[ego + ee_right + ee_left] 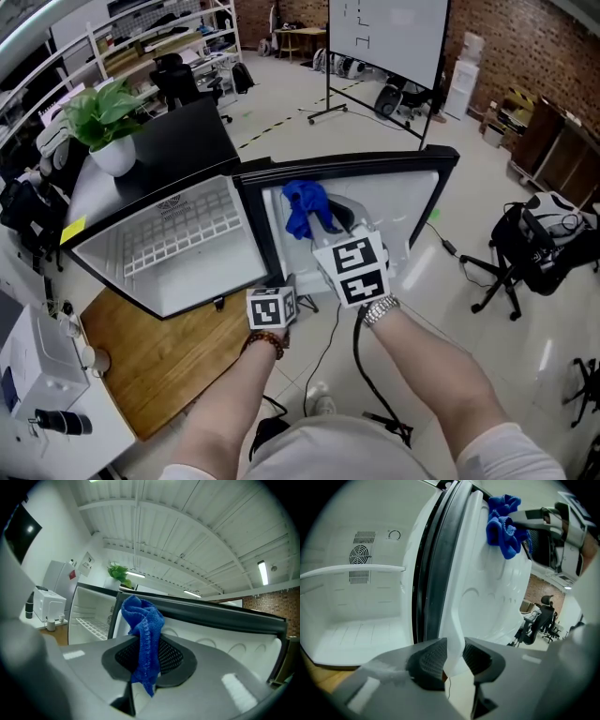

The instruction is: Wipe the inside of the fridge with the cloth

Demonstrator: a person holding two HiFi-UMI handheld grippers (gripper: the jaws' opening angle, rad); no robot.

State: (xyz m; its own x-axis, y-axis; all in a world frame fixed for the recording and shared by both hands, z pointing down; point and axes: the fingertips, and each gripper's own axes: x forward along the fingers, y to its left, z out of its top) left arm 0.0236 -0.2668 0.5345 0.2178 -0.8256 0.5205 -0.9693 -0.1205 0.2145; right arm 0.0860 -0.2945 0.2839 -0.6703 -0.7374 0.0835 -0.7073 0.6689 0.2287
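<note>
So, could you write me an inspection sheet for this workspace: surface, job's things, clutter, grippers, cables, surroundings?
Surface: wooden tabletop, carrying the fridge.
Job's things: small black-topped fridge, open, white inside; crumpled blue cloth in front of the white fridge door.
Clutter: leafy potted plant by the fridge's top; white boxy appliance at far left.
Grippers: left gripper shut on the door's edge; right gripper shut on the cloth.
Cables: black cable hanging below the right gripper.
Surroundings: whiteboard on a stand, black office chair, brick wall.
</note>
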